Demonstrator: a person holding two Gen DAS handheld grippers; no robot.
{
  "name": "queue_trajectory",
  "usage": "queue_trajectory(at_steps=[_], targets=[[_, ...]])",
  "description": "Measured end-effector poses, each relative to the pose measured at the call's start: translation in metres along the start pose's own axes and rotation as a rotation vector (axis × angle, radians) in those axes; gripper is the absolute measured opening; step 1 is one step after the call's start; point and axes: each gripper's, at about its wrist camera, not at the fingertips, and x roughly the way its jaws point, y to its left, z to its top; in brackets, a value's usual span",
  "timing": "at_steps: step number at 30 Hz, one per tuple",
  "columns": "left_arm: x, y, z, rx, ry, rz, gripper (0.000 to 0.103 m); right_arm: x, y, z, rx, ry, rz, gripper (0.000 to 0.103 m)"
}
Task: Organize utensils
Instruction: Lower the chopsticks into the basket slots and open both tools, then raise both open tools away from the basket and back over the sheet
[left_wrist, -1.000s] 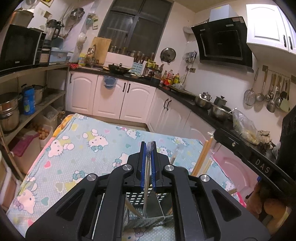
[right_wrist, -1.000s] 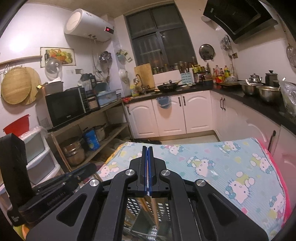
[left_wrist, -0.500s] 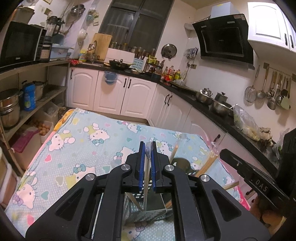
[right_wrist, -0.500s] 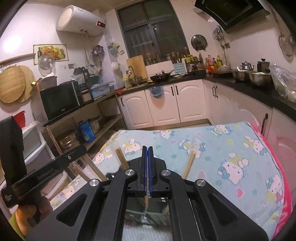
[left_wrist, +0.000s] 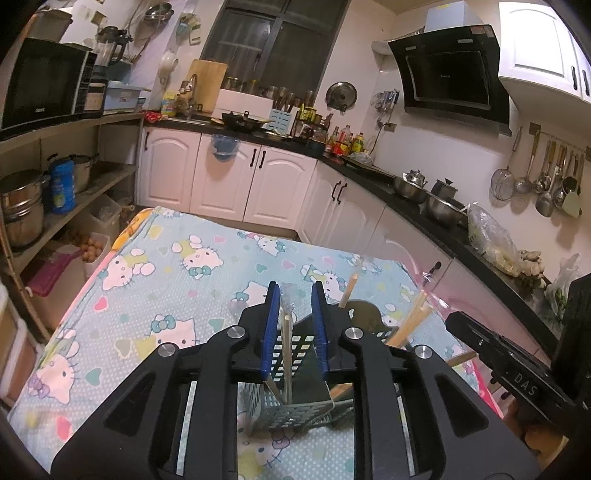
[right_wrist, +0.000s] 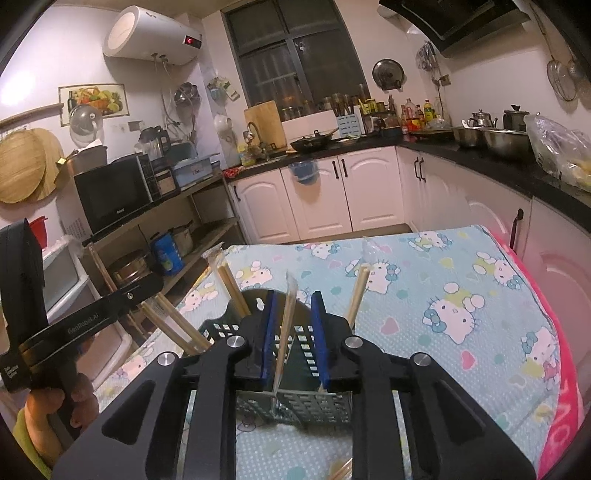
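Left gripper (left_wrist: 294, 291) jaws just opening, wrapped chopsticks (left_wrist: 286, 332) loose between the pads, not pinched. Right gripper (right_wrist: 292, 301) same: just parting, its chopstick pair (right_wrist: 286, 325) free (both stand in the slotted caddy (right_wrist: 306, 347)). Caddy sits on the patterned cloth (left_wrist: 166, 280).

Warm, pinkish indoor light, moderately dim. Window (left_wrist: 273, 55) dark, so no daylight enters. Bright glare patch on the wall in the right wrist view, upper left. Heavy fisheye bending and black vignette at corners. Focus sharp centrally, softer toward the edges.
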Motion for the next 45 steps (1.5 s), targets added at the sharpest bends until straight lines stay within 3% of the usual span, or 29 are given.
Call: queue_trajectory(at_steps=[16, 27, 39, 45], targets=[[-0.015, -0.003, -0.005, 0.002, 0.016, 0.002, 0.043, -0.023, 0.005, -0.012, -0.035, 0.027, -0.005, 0.039], [-0.034, -0.01, -0.006, -0.005, -0.005, -0.028, 0.073, -0.044, 0.001, -0.016, -0.048, 0.015, -0.021, 0.049], [-0.056, -0.013, -0.014, -0.016, -0.006, -0.046, 0.091, -0.065, -0.001, -0.03, -0.059, 0.034, -0.034, 0.056], [-0.063, -0.009, -0.022, -0.034, 0.001, -0.052, 0.091, -0.075, 0.001, -0.037, -0.066, 0.038, -0.043, 0.06]])
